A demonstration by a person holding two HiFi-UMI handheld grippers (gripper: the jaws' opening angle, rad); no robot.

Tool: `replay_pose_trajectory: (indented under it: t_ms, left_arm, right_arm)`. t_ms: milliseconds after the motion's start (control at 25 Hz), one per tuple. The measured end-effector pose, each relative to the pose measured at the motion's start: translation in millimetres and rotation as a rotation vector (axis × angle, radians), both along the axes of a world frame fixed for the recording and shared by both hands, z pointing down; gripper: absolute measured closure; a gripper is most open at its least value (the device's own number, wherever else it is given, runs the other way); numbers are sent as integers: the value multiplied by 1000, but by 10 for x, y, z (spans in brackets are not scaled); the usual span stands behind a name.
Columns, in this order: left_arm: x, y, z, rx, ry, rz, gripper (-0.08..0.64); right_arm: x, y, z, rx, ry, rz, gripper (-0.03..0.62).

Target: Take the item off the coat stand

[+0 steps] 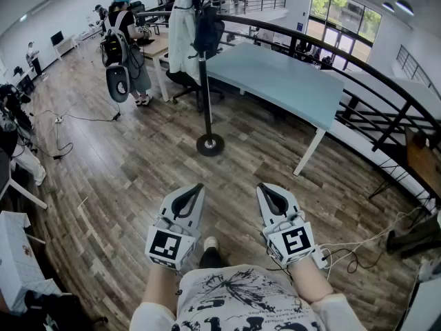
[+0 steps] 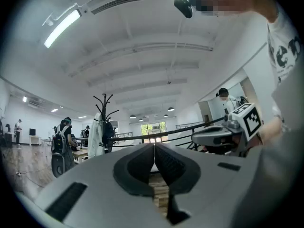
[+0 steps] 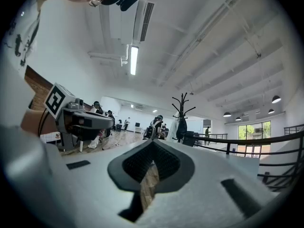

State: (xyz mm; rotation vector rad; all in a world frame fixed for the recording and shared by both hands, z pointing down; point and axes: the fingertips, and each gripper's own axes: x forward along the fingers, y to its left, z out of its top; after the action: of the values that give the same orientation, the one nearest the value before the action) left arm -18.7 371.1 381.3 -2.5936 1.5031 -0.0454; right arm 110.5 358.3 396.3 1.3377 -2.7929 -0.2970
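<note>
A black coat stand [image 1: 204,74] rises from a round base [image 1: 210,144] on the wood floor, well ahead of me. A white garment [image 1: 181,29] and a dark bag [image 1: 208,27] hang from its hooks. The stand [image 2: 105,122] is small and far off in the left gripper view, and the same stand [image 3: 182,120] shows in the right gripper view. My left gripper [image 1: 197,188] and right gripper [image 1: 265,188] are held low in front of my body, side by side, both shut and empty, far from the stand.
A pale blue table [image 1: 275,78] stands right of the stand, with a black railing [image 1: 386,95] behind it. A person with a backpack [image 1: 122,47] stands at the far left by a desk. Cables [image 1: 69,119] trail over the floor on the left.
</note>
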Motion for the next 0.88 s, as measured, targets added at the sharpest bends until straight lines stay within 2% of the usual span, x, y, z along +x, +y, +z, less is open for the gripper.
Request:
replay_pose_trajectory:
  t_ms: [120,280,560,680,880]
  left_arm:
    - [31,74,-45,-14,5,-9,555]
    - [88,150,130,-28,-5,13,555]
    - [68,157,345,-39,-5,-26,555]
    - [29,23,377,-74,3,-43,555]
    - [-86,-466,367,-75,10,-63,555]
  right_arm:
    - [8,54,37,-7,-3,-7,600]
    - [37,125,114,-23,-4,-10,600]
    - [221,54,188,-27,-65,12,598]
    - [179,-104,255,-35,-55,3,598]
    - [49,-559,330,-46,-58,-18,598]
